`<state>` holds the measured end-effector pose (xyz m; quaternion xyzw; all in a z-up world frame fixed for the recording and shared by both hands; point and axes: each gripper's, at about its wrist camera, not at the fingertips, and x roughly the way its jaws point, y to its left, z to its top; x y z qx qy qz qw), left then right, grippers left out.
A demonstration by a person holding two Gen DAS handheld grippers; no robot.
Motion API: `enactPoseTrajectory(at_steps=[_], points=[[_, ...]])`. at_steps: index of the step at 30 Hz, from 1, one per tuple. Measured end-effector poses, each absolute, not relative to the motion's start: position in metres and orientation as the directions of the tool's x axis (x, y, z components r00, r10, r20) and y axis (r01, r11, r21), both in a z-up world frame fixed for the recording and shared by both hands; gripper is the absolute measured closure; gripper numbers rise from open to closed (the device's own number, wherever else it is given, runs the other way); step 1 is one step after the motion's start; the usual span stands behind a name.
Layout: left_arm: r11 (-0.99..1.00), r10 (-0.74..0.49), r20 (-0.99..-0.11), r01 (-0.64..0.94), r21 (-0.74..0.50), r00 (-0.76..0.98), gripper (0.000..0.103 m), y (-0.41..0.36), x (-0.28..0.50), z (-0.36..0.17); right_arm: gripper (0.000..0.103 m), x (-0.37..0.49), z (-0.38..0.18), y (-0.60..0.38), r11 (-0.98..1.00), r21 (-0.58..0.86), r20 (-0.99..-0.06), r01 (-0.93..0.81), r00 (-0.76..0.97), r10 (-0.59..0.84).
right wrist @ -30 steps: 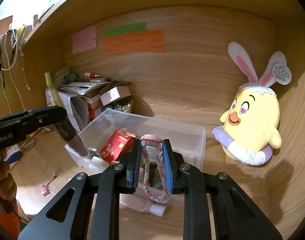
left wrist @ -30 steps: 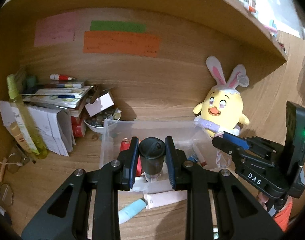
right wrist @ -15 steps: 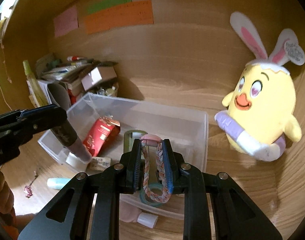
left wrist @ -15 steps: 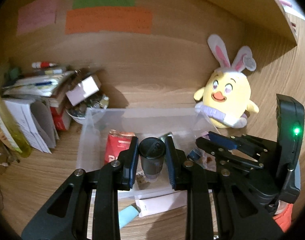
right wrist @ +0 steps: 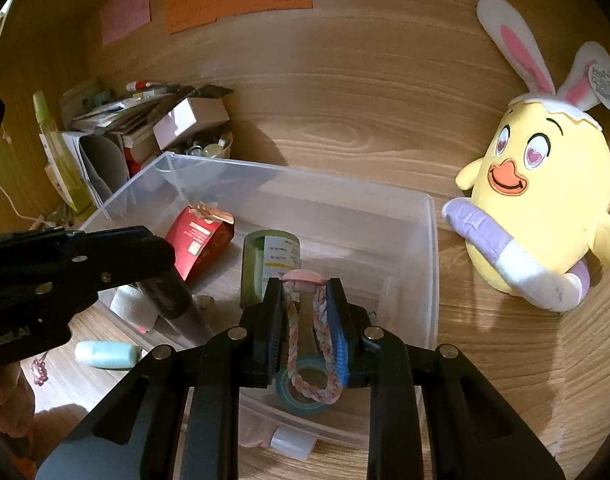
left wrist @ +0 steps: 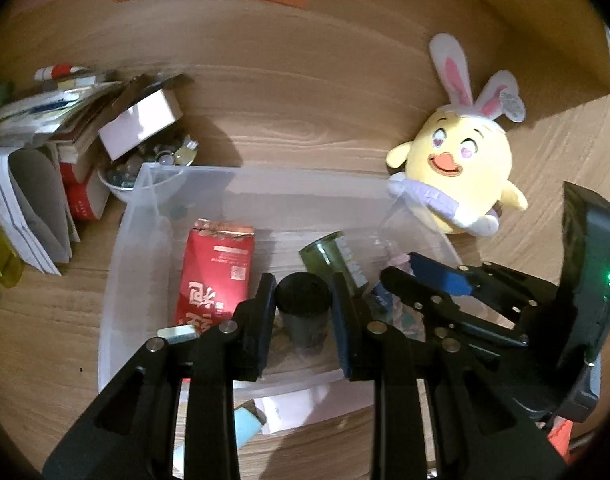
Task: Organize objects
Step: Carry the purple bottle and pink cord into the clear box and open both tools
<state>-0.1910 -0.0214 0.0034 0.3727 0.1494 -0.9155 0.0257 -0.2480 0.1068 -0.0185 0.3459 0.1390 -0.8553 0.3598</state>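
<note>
A clear plastic bin (left wrist: 265, 184) (right wrist: 431, 240) stands on the wooden desk. My left gripper (left wrist: 303, 308) is shut on a dark tube with a black cap (left wrist: 303, 300) and holds it over the bin; the tube also shows in the right wrist view (right wrist: 173, 300). My right gripper (right wrist: 307, 312) is shut on a braided pastel bracelet (right wrist: 293, 328) over the bin's right part. In the bin lie a red packet (left wrist: 217, 268) (right wrist: 197, 240), a green bottle (left wrist: 325, 256) (right wrist: 265, 264) and a teal tape roll (right wrist: 305, 392).
A yellow bunny-eared plush (left wrist: 461, 176) (right wrist: 545, 208) sits right of the bin. Books, papers, a white box and a bowl of small items (left wrist: 65, 140) (right wrist: 145, 128) stand to the left. A mint tube (right wrist: 105, 354) and a white tube (left wrist: 281, 410) lie in front of the bin.
Both grippers have moved forward and tilted down over the bin, each keeping its hold. The bin's inside now shows more fully.
</note>
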Motion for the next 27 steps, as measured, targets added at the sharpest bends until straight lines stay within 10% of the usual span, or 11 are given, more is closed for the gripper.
enactPoseTrajectory(at_steps=[10,27], points=[[-0.935,0.0,-0.686,0.243,-0.257,-0.728,0.04,-0.04,-0.18,0.006,0.053,-0.241,-0.014,0.106,-0.702,-0.028,-0.675,0.712,-0.531,-0.511],[-0.949,-0.098,-0.652,0.268,-0.167,-0.752,0.016,-0.041,-0.142,0.026,0.021,-0.205,0.014,0.119,-0.681,-0.085,-0.617,0.728,-0.575,-0.537]])
